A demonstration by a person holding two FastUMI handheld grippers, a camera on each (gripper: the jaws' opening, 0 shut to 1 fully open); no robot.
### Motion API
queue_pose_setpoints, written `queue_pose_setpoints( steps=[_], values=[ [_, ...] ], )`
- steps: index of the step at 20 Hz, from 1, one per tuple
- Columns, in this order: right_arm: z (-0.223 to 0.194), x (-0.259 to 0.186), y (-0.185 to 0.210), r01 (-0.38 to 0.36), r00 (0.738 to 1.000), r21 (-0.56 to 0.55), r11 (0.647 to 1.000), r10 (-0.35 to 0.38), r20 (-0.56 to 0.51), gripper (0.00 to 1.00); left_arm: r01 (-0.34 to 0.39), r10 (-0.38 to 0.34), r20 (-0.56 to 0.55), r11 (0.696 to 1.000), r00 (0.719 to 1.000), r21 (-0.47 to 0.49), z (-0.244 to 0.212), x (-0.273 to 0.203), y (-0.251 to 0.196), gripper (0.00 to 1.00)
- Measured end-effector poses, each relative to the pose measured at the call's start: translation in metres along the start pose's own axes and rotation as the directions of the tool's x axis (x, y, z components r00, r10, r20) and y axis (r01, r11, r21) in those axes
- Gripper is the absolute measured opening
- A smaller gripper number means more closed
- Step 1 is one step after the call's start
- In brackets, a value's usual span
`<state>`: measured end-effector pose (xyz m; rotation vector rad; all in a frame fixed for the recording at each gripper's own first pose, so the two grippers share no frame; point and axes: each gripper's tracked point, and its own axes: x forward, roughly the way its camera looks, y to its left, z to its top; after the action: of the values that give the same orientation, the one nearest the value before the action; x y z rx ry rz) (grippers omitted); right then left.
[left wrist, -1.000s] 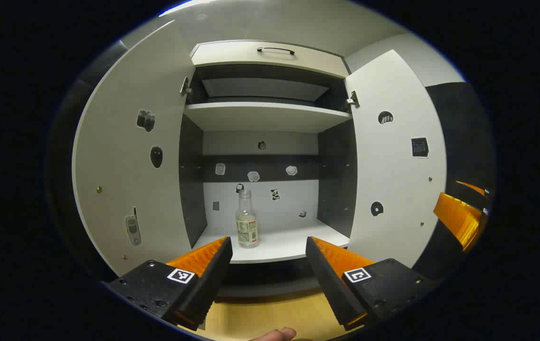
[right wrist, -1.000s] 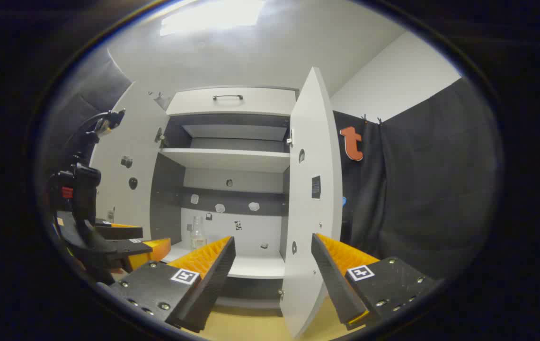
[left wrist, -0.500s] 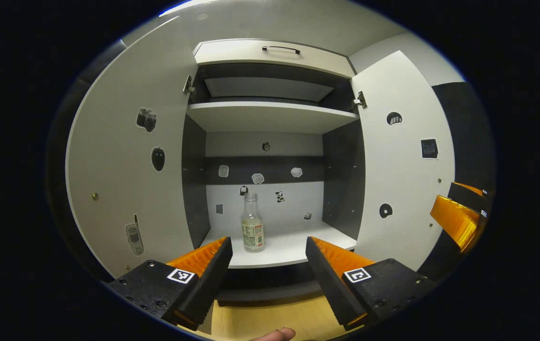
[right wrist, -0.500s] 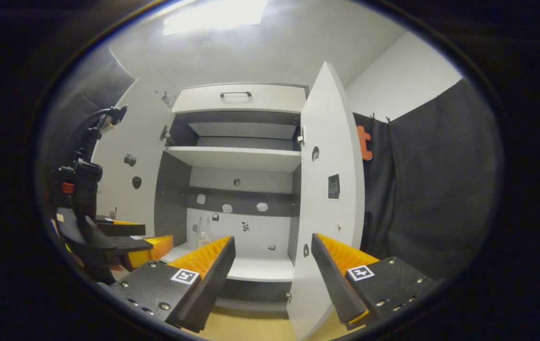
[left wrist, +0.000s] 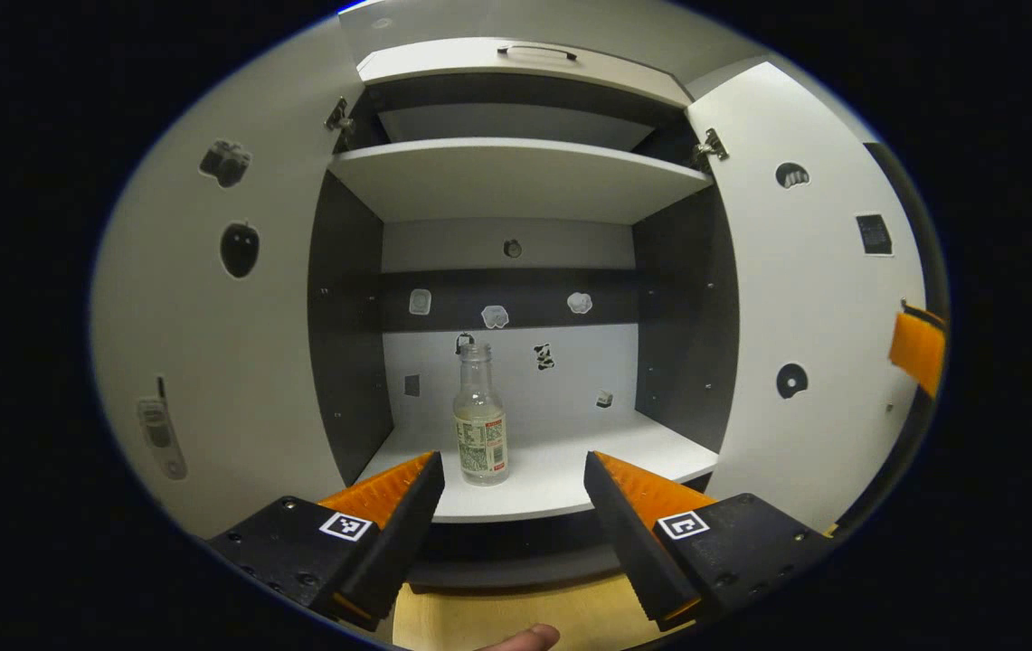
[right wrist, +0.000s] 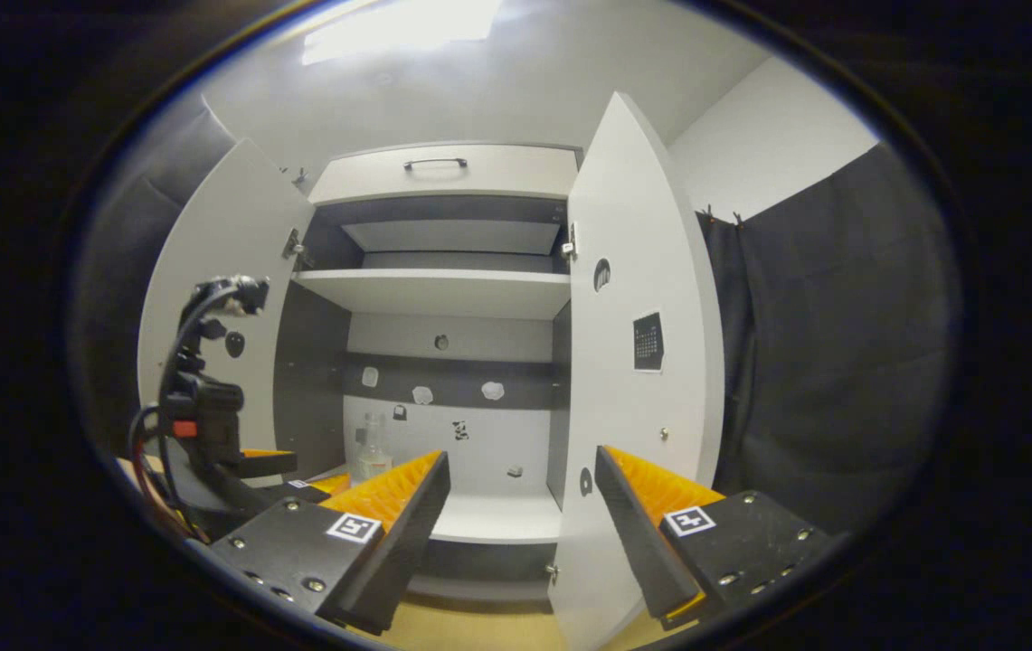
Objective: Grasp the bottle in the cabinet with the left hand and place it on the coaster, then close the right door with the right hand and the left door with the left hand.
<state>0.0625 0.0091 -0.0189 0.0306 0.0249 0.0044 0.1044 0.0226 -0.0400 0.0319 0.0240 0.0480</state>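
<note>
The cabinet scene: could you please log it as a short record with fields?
bottle: clear glass bottle upright on the lower shelf, left of middle, uncapped as far as I can tell
left door: left door open
right door: right door open
left gripper: left gripper open, short of the bottle, not touching it
right gripper: right gripper open, near the right door's edge
coaster: not located

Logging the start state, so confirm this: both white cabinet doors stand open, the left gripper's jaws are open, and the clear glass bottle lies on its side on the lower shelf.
One detail is wrong: the clear glass bottle stands upright on the white lower shelf, not on its side, as the left gripper view shows. Both white cabinet doors do stand open, and the left gripper has its jaws open.
</note>
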Motion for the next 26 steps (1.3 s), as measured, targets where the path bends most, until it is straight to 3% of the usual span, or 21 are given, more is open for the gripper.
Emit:
queue_pose_setpoints(
  steps=[9,16,18,20,26],
  values=[
    [-0.009,-0.001,0.014,-0.002,1.0,-0.004,1.0,0.002,-0.018,0.98,-0.125,0.124,0.021,0.991,0.992,0.047,-0.023,0.141,0.035,0.99],
    [-0.02,-0.041,0.009,0.042,0.997,-0.028,0.999,-0.044,-0.063,0.98,-0.168,0.168,-0.001,0.985,0.986,0.04,-0.028,0.197,0.05,0.98],
    [-0.017,-0.058,0.001,0.067,0.996,-0.022,0.998,-0.068,-0.062,0.98,-0.181,0.183,-0.075,0.983,0.98,0.04,-0.042,0.198,0.054,0.97],
    [-0.012,-0.074,-0.008,0.091,0.994,-0.014,0.996,-0.092,-0.053,0.98,-0.153,0.154,-0.076,0.988,0.985,0.022,-0.034,0.194,0.05,0.81],
    [0.01,-0.131,-0.031,0.129,0.992,-0.009,0.992,-0.129,-0.013,0.98,-0.085,0.084,0.024,0.996,0.996,0.035,0.022,0.128,0.026,0.8]
  ],
)
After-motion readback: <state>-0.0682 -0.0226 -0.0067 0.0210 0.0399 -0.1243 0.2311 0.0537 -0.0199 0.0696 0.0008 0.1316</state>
